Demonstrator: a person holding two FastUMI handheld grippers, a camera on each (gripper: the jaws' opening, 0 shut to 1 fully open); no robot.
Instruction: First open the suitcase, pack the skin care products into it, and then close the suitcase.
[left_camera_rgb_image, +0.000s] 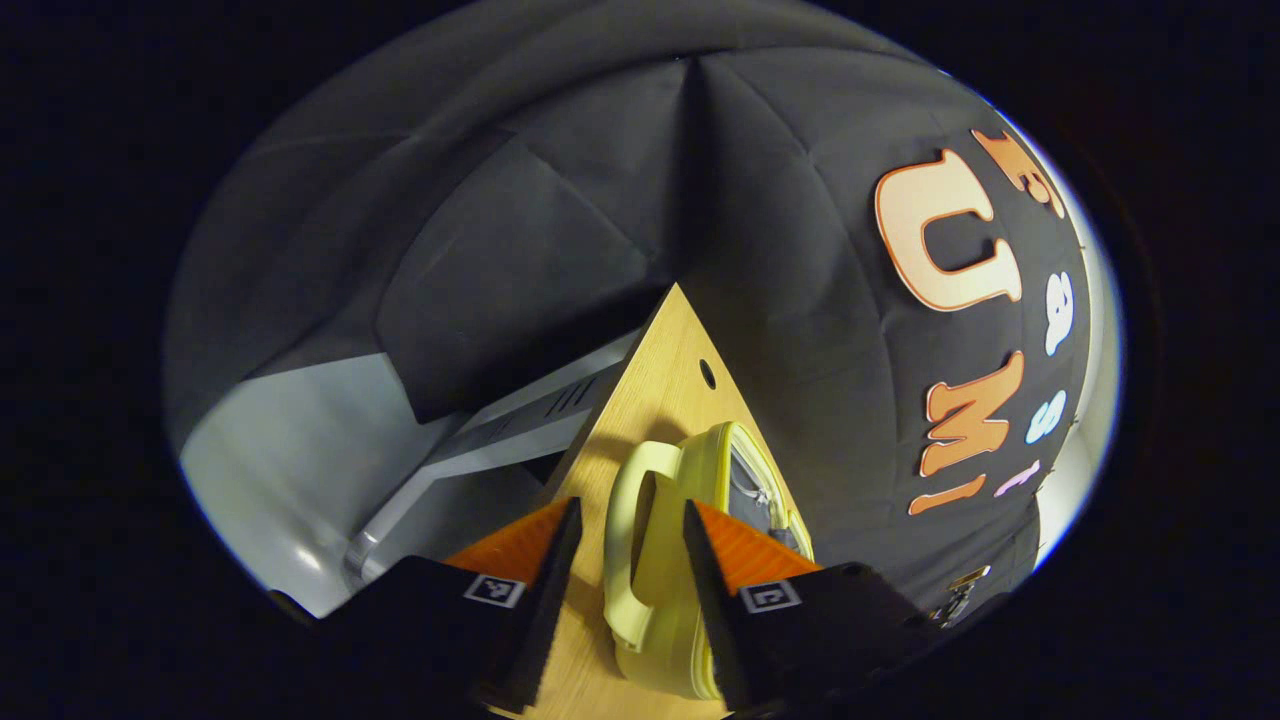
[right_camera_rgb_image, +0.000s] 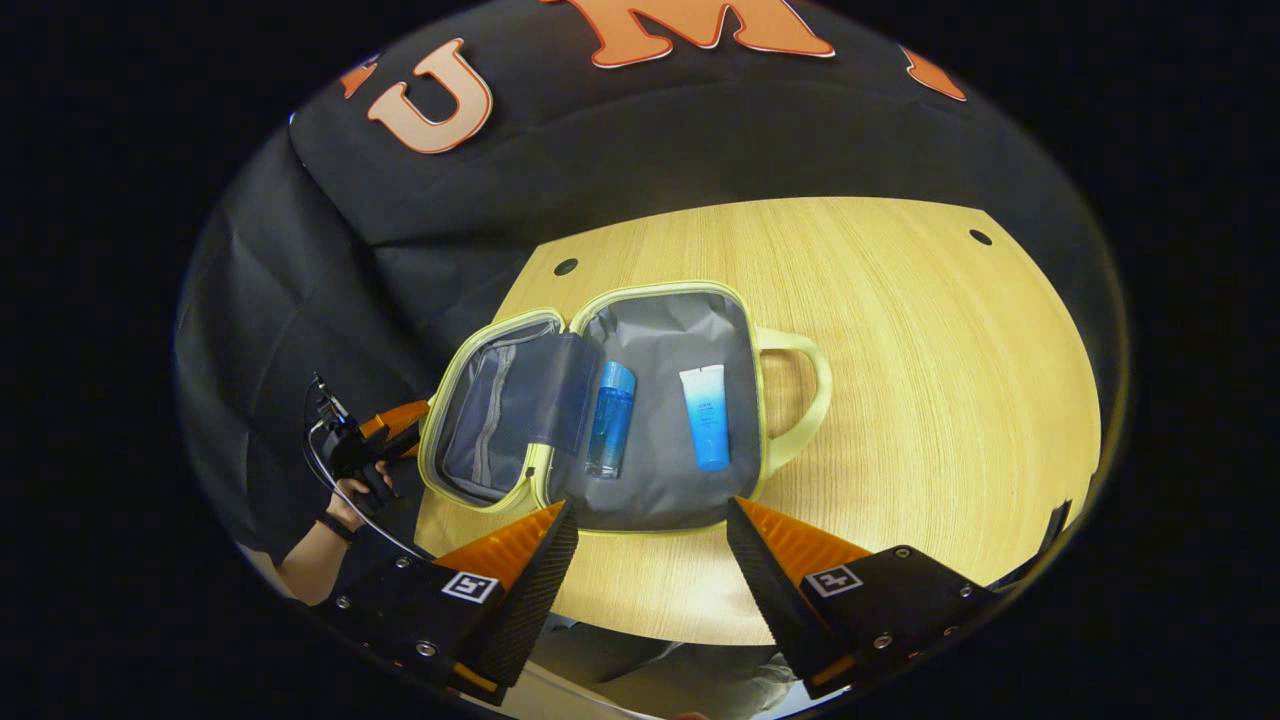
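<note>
Right gripper view: suitcase (right_camera_rgb_image: 640, 400) open, two products inside; both tools (right_camera_rgb_image: 648, 545) (left_camera_rgb_image: 622, 545) wide; labels unreadable.

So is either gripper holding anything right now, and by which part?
Nothing is held: the left gripper and right gripper are both open, apart from the suitcase.

Nothing here can be read properly. The light blue squeeze tube (right_camera_rgb_image: 706, 415) lying in the open pale yellow case with grey lining (right_camera_rgb_image: 660, 480) carries a few lines of dark print, too small to make out (same blur on the blue bottle (right_camera_rgb_image: 609, 418)). The small square black-and-white marker tags (right_camera_rgb_image: 470, 586) on the gripper fingers hold patterns, not words.
</note>
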